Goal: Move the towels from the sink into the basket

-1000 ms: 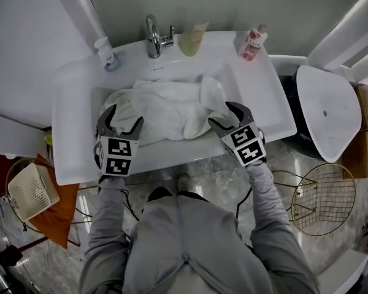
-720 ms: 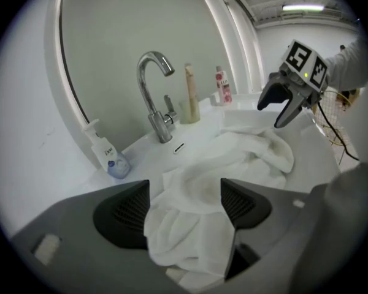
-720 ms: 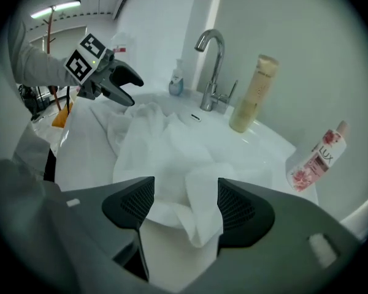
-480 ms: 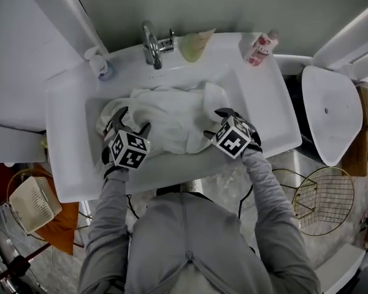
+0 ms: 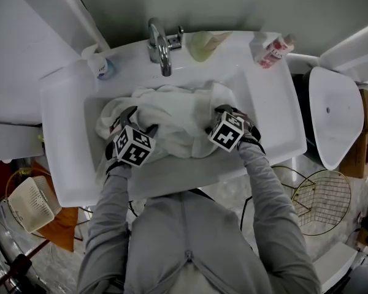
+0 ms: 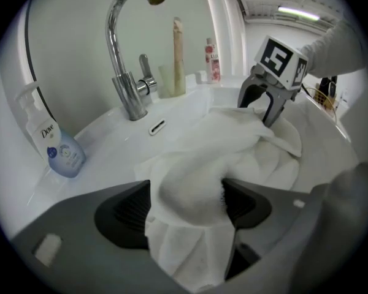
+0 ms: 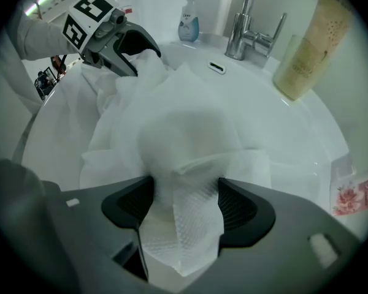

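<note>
1. White towels (image 5: 172,116): soft, crumpled into one rumpled heap, with a fine waffle weave showing close up.
2. Piled in the sink (image 5: 67,133) basin, just in front of the faucet (image 5: 161,45).
3. Long axis running side to side across the basin, past the faucet; no clear end or pointing direction to make out.
4. Left gripper (image 6: 187,204), at the heap's end left of the faucet: jaws wide, just been opening, a towel fold bulging between the pads, not clamped.
5. Right gripper (image 7: 184,204), at the end right of the faucet: jaws likewise spread, just been opening, a fold standing between them.
</note>
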Demonstrator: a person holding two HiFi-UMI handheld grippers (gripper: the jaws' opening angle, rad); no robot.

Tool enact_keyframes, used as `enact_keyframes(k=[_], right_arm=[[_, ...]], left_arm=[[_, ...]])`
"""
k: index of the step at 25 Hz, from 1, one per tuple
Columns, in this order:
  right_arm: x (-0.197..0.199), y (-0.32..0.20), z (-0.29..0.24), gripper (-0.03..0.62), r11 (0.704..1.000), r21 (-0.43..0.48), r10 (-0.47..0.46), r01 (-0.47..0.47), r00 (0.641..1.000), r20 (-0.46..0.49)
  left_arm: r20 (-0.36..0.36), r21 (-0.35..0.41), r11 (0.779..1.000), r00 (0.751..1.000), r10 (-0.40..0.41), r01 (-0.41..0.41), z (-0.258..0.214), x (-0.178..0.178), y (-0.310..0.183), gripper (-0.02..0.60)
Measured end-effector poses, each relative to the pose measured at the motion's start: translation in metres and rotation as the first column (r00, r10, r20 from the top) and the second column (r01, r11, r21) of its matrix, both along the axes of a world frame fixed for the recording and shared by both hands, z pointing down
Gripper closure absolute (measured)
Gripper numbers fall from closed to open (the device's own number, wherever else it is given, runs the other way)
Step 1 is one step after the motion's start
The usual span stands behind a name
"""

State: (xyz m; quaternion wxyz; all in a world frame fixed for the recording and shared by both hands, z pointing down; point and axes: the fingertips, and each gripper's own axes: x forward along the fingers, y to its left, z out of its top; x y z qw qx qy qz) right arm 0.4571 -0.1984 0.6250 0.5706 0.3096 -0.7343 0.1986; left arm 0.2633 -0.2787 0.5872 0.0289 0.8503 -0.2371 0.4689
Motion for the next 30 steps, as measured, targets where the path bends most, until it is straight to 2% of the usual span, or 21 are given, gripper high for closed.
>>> enact_keyframes(k=[6,10,12,15,21,26,30], right_arm=[[-0.002,0.002,0.009,0.284,1.000,-0.017,-0.009,0.009,1.000,-0.014],[-0.001,0.000,0.006,0.294,1.000,0.006,0.000,0.000,1.000,-0.016],[-0.001,0.003,0.005,0.318,1.000,0.007,0.002,-0.002,1.000,-0.020],[-0.001,0.004,0.001,0.372,1.000,0.024,0.010,-0.009,1.000,-0.018],[0.004,0.003,-0.011,0.493,0.997,0.075,0.022,-0.020,1.000,-0.021],[0.006,0.005,-0.022,0.527,0.993,0.111,0.041,-0.039,0.999,-0.014],[0.006,0.007,-0.040,0.533,0.983,0.132,0.115,-0.125,0.990,0.076]], left_arm=[[0.015,-0.054,0.998,0.999,0.035,-0.034,0.014,0.006,0.002,0.195],[0.031,-0.083,0.994,0.997,0.071,-0.068,0.020,0.013,0.010,0.293],[0.047,-0.075,0.993,0.995,0.091,-0.087,0.021,0.015,0.013,0.342],[0.068,-0.066,0.993,0.993,0.100,-0.095,0.021,0.017,0.015,0.382],[0.086,-0.054,0.995,0.992,0.093,-0.089,0.014,0.016,0.019,0.415],[0.032,-0.037,0.998,0.998,0.046,-0.045,-0.010,0.014,0.018,0.425],[-0.039,0.013,1.000,0.999,0.006,-0.005,-0.039,0.014,0.016,0.430]])
